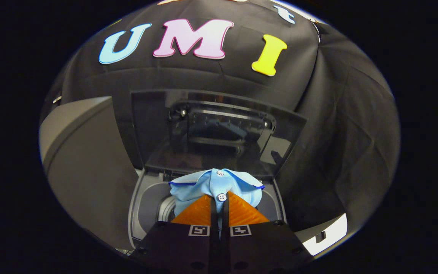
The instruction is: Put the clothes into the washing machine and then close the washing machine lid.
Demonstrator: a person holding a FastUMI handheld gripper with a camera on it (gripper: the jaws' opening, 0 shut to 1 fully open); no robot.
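My gripper [219, 201] is shut on a light blue shirt [200, 186] with white buttons and a dark blue collar edge. The fingers pinch the button placket, and the shirt bunches just ahead of the fingertips. Below and beyond the shirt lies the washing machine's open top [146, 198], grey inside, with part of the drum's rim [165, 209] showing to the left of the fingers. The dark glass lid [219, 129] stands raised behind the opening, tilted back toward the booth wall. The shirt hangs over the opening, held above the drum.
A large grey panel [82, 152] rises to the left of the washer. Black cloth walls close in behind and to the right. A strip of white surface [329, 236] shows low on the right, beside the machine.
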